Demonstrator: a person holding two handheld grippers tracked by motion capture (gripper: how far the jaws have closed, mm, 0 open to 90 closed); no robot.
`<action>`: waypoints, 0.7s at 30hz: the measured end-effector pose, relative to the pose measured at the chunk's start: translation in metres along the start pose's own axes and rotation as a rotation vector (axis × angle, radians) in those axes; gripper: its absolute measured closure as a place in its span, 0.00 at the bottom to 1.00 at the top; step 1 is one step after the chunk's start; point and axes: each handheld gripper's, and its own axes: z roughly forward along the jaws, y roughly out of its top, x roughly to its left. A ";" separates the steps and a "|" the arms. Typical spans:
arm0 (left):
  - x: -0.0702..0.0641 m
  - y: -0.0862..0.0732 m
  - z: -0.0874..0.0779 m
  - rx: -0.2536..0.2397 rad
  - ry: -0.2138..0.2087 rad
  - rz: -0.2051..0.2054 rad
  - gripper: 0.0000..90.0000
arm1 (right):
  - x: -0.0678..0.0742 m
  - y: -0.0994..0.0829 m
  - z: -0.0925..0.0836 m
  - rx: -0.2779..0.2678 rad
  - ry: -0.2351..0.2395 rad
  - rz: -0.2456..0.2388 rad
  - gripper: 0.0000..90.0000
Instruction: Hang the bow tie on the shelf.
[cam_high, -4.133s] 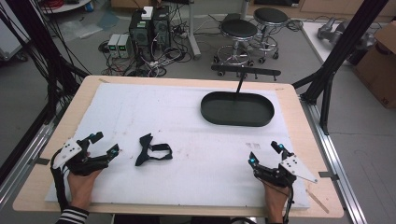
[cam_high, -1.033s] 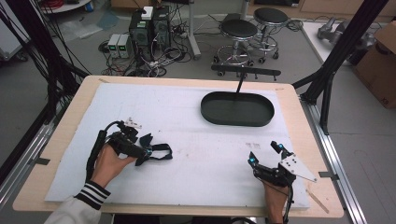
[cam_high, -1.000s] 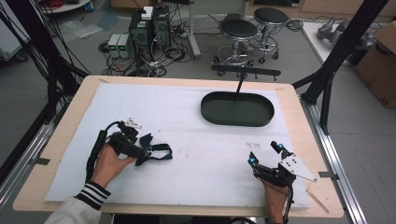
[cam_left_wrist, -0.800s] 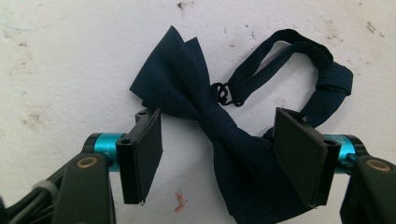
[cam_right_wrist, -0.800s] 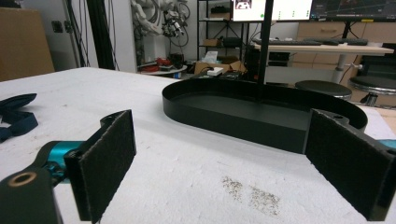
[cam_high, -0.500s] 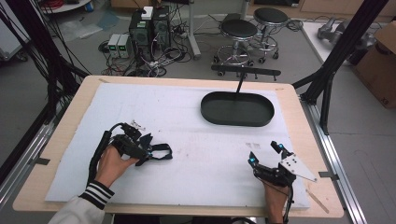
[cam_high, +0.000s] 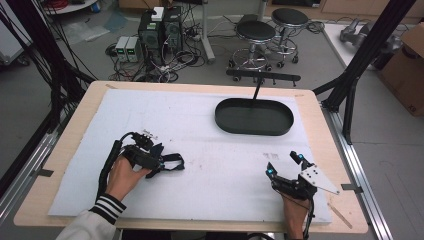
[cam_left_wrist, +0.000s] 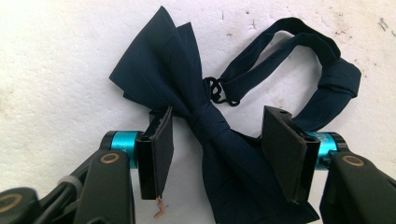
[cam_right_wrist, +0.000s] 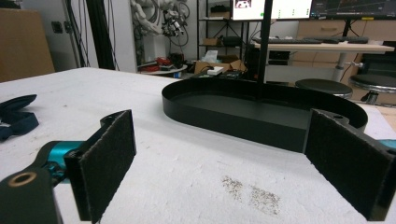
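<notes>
Lying flat, navy bow tie (cam_left_wrist: 205, 121)

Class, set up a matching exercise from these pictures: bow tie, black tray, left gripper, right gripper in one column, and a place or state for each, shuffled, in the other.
1. bow tie
2. black tray
3. left gripper
4. right gripper

A. jaws wide apart, nothing between them
B. far right part of the table, nothing in it
C. lying flat on the white mat
D. jaws either side of dark blue cloth

Pairs: 1-C, 2-B, 3-D, 4-A
</notes>
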 end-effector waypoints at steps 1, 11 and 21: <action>0.000 0.000 0.000 -0.002 -0.001 -0.002 0.49 | 0.000 0.000 0.000 -0.001 -0.001 -0.003 0.09; 0.000 0.004 -0.001 -0.036 -0.009 -0.020 0.44 | 0.000 0.000 0.000 -0.001 0.000 -0.002 0.09; -0.006 0.003 0.005 0.003 0.061 0.018 0.45 | 0.000 0.000 0.000 -0.001 0.000 -0.002 0.09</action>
